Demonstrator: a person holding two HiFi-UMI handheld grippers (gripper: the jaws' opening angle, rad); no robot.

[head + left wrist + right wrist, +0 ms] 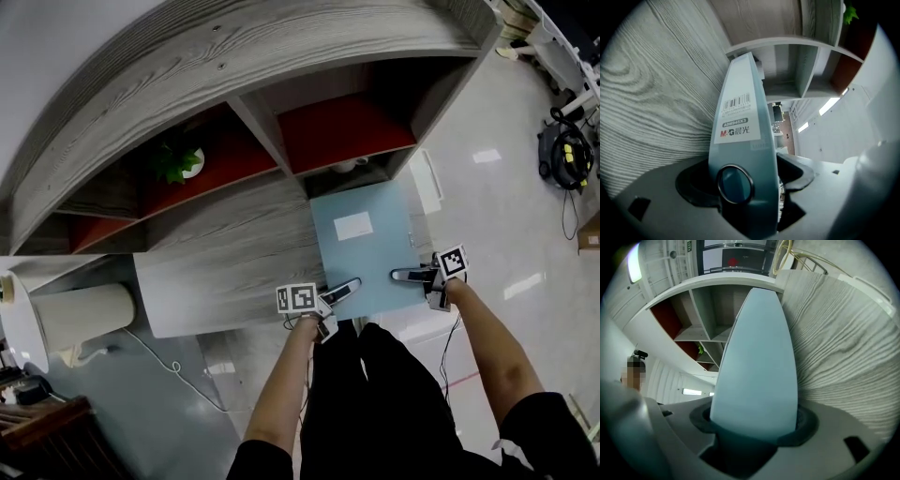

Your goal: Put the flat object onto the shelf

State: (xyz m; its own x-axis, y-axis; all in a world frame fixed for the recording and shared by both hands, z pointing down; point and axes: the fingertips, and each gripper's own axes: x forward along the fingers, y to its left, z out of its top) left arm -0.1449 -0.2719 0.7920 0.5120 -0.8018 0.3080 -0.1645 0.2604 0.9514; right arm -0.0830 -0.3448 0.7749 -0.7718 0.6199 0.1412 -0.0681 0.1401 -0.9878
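Observation:
A flat light-blue file box (pixel 361 246) with a white label sits at the right end of the grey wooden shelf's (pixel 234 258) lower board, its far edge below the red-backed cubbies. My left gripper (pixel 339 292) grips its near left edge, shut on the spine end with the barcode label (pixel 736 117); the box (pixel 740 150) fills that gripper's (pixel 745 187) jaws. My right gripper (pixel 412 275) holds the near right edge. In the right gripper view the box (pixel 759 371) stands wedged between the jaws of the gripper (pixel 757 427), next to the wood grain.
A small green plant (pixel 178 164) stands in the left red cubby and a white item (pixel 349 166) in the right one. A white cylinder (pixel 84 314) lies at the left. A vacuum cleaner (pixel 564 150) and cables are on the floor at the right.

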